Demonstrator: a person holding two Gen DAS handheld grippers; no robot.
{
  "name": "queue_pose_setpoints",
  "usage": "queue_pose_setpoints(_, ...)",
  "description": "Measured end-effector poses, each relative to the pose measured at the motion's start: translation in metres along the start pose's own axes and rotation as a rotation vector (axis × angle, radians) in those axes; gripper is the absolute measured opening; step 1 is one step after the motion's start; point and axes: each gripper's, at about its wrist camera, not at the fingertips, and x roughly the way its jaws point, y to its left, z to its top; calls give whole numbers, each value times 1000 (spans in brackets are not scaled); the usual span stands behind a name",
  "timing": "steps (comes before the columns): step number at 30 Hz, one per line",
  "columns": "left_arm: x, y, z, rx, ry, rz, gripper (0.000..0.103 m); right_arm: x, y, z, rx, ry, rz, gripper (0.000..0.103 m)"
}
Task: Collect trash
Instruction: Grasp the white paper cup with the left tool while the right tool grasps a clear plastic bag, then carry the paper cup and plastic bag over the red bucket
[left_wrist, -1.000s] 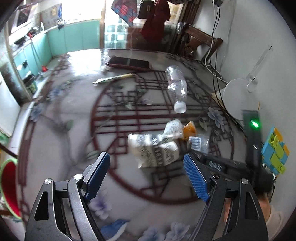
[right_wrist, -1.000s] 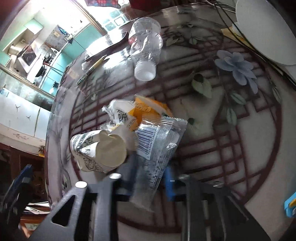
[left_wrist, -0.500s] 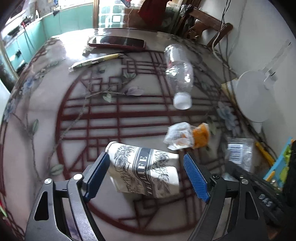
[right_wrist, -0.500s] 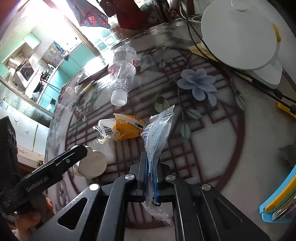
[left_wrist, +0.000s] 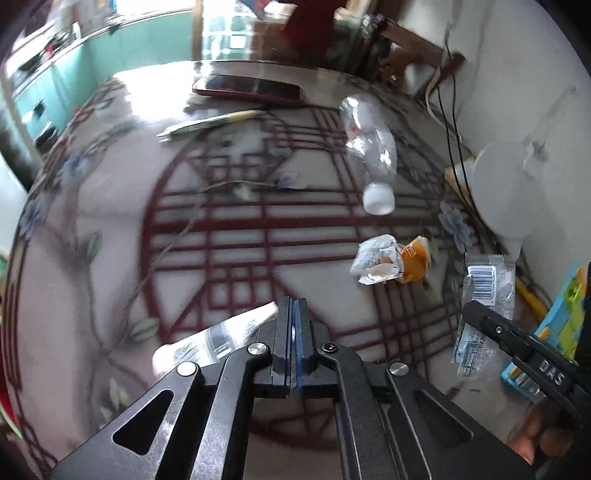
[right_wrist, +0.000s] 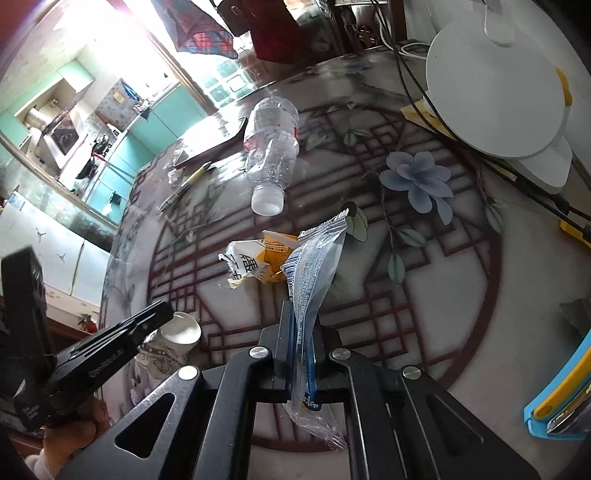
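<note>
My left gripper (left_wrist: 293, 306) has its blue pads pressed together as its jaws finish closing, pinching the rim of a printed paper cup (left_wrist: 214, 339) that lies to its left on the patterned table (left_wrist: 110, 229). The right wrist view shows the same cup (right_wrist: 177, 332) under the left gripper (right_wrist: 162, 314). My right gripper (right_wrist: 299, 317) is shut on a clear plastic wrapper (right_wrist: 314, 266) with a barcode, held above the table. A crumpled white and orange wrapper (right_wrist: 258, 262) and an empty plastic bottle (right_wrist: 273, 147) lie further out.
A phone (left_wrist: 247, 88) and a pen (left_wrist: 210, 122) lie at the far side. A white lamp base (right_wrist: 495, 85) with cables stands at the right, near the wall. A blue box (right_wrist: 557, 395) sits at the right edge. A hand holds each gripper.
My left gripper moved down and closed from wide open onto the cup's rim. My right gripper rose a little with the clear wrapper still in it.
</note>
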Motion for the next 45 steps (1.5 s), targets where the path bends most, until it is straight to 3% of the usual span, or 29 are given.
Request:
queue_pose_setpoints(1, -6, 5, -2, -12, -15, 6, 5, -1, -1, -1, 0, 0, 0, 4)
queue_pose_setpoints(2, -12, 9, -4, -19, -26, 18, 17, -2, -2, 0, 1, 0, 0, 4)
queue_pose_setpoints(3, -17, 14, -5, -26, -39, 34, 41, -2, -2, -1, 4, 2, 0, 4)
queue_pose_setpoints(4, -24, 20, -7, -36, -59, 48, 56, -1, -1, -1, 6, 5, 2, 4)
queue_pose_setpoints(5, -30, 25, -9, -42, -77, 59, 77, 0, -1, 0, 7, 9, 4, 4)
queue_pose_setpoints(6, -34, 29, -10, -46, -93, 67, 79, 1, -1, 0, 7, 13, 8, 4)
queue_pose_setpoints(11, -18, 30, -8, 39, 1, 11, 79, 4, 7, -3, 1, 28, 30, 4)
queue_pose_setpoints(17, 18, 11, -14, 205, 87, 60, 79, 1, 13, -6, -11, 34, 39, 4)
queue_pose_setpoints(18, 23, 9, -16, 211, 99, 64, 68, 0, 13, -6, -8, 34, 38, 4)
queue_pose_setpoints(19, 26, 10, -17, 207, 107, 64, 57, -2, 11, -7, -4, 32, 36, 4)
queue_pose_setpoints(23, 21, 16, -16, 141, 97, 19, 43, -7, 7, -8, 12, 24, 30, 4)
queue_pose_setpoints(30, -8, 24, -19, 104, 37, 29, 42, -11, 7, -9, 18, 17, 26, 4)
queue_pose_setpoints(45, -78, 67, -59, -65, -51, 39, 43, -23, 70, -19, -145, -4, 4, 4)
